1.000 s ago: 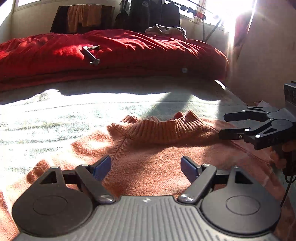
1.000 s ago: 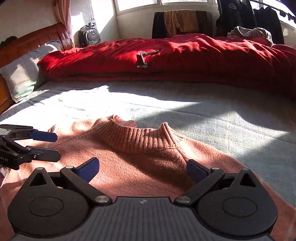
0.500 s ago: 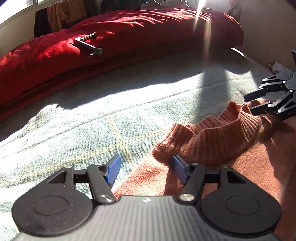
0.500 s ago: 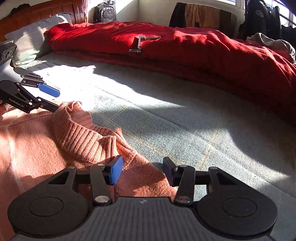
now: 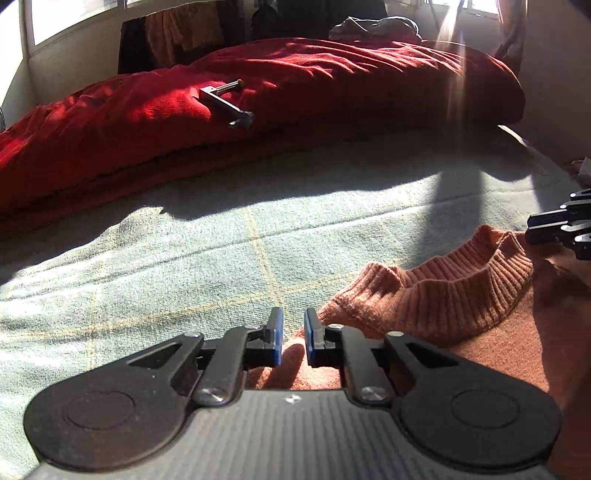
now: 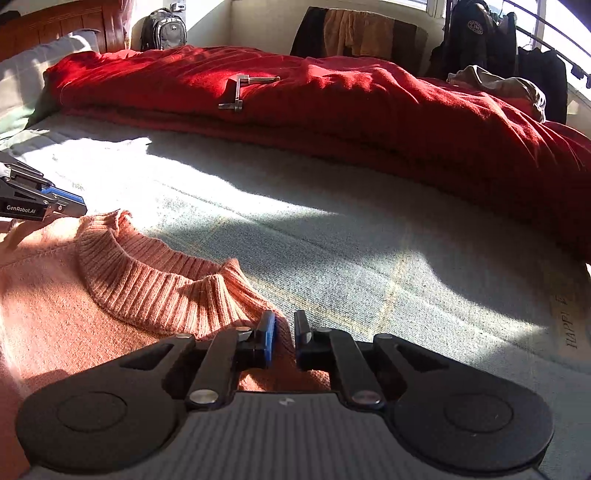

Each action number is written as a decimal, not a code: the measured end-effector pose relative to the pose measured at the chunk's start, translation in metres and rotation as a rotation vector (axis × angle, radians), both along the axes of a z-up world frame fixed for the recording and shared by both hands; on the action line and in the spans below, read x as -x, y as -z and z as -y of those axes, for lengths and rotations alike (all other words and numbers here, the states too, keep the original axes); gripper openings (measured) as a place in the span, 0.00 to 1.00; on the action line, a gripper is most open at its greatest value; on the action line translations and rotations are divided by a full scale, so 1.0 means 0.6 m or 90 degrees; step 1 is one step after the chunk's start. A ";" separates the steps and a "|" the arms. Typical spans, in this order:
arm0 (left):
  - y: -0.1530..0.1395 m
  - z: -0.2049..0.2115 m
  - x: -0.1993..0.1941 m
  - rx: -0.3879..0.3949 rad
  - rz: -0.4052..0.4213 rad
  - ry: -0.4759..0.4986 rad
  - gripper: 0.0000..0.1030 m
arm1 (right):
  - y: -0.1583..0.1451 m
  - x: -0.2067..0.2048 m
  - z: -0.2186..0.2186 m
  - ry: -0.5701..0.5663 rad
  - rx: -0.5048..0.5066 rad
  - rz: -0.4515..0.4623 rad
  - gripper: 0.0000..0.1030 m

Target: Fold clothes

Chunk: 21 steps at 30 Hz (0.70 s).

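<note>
Left wrist view: left gripper (image 5: 293,334) angled down at the bed, jaws have just been closing and now sit nearly together, blue pads (image 5: 276,334) pinching a ridge of the orange sweater (image 5: 436,306) at its shoulder edge, just left of the ribbed collar (image 5: 480,273); grasping the fabric. Sweater lies flat on the pale green bedcover (image 5: 184,266), near right of the frame, collar toward the far side. Right gripper's (image 5: 554,227) black fingers show at far right edge beside the collar; its grip can't be told from here. Red duvet (image 5: 295,92) heaped along the far side with a metal clamp (image 5: 225,105) on it. Right wrist view: right gripper (image 6: 284,338) also tilted down, jaws have just been closing, narrow gap left, sweater (image 6: 55,302) shoulder fabric bunched between the pads, clenched on it just right of the collar (image 6: 155,280). Left gripper (image 6: 72,203) at left edge, low over the other shoulder. Sweater fills near left; bedcover (image 6: 369,240) to the right; duvet (image 6: 369,103) and clamp (image 6: 240,92) far, backpack (image 6: 164,27) at far left corner.
</note>
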<state>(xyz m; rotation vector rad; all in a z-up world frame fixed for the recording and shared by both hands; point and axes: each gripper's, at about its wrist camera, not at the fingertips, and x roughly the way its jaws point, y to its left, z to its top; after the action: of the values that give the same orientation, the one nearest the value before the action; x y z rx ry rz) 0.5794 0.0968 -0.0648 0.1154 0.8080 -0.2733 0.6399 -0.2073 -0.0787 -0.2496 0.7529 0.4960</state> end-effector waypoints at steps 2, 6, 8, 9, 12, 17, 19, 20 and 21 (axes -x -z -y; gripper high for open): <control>-0.017 0.009 0.017 0.036 -0.003 0.042 0.25 | -0.019 0.015 0.009 0.013 -0.028 -0.008 0.33; -0.007 0.047 0.028 0.086 -0.052 0.123 0.46 | -0.022 0.046 0.002 0.019 -0.047 -0.072 0.46; 0.020 0.064 0.019 0.064 -0.069 0.111 0.46 | 0.001 0.050 -0.009 0.031 -0.030 -0.091 0.50; 0.036 0.069 0.010 0.043 -0.067 0.087 0.46 | 0.011 0.049 -0.014 0.036 -0.022 -0.081 0.51; 0.057 0.069 -0.013 0.052 -0.043 0.052 0.54 | 0.034 0.031 -0.024 0.059 -0.024 -0.057 0.64; 0.051 0.074 -0.029 0.040 -0.038 0.028 0.65 | 0.045 -0.018 -0.029 0.091 -0.065 -0.040 0.88; 0.040 0.070 -0.025 0.043 -0.045 0.013 0.65 | 0.043 -0.029 -0.024 0.101 -0.087 -0.049 0.92; 0.031 0.068 -0.018 0.039 -0.047 0.008 0.63 | 0.042 -0.034 -0.022 0.107 -0.098 -0.054 0.92; 0.021 0.066 -0.008 0.029 -0.043 0.008 0.62 | 0.032 -0.031 -0.016 0.117 -0.107 -0.062 0.91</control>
<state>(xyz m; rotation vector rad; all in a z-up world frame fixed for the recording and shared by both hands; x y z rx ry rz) 0.5843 0.0571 -0.0771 0.0690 0.8677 -0.3087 0.6584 -0.1978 -0.0977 0.0005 0.8165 0.3960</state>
